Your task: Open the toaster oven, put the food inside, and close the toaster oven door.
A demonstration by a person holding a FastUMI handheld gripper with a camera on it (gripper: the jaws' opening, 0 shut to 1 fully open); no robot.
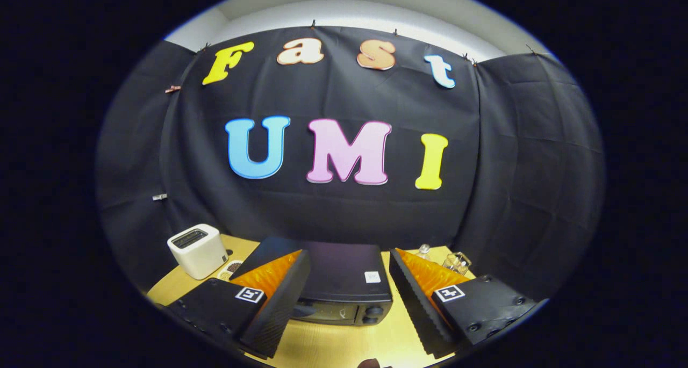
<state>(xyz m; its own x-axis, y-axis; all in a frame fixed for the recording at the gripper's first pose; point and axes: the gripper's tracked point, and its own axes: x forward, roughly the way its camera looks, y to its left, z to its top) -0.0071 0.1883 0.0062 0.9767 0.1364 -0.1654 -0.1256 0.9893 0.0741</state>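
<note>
The hand-held gripper [349,303] hangs above the light wooden table [333,346], fingers spread wide with nothing between them, looking down on the black boxy toaster oven [344,282] just ahead. Its door looks shut (the front is steeply foreshortened, so this is a judgement), which fits either a door yet to be opened or one closed again. A white two-slot toaster [197,250] stands off to one side; the food cannot be made out.
</note>
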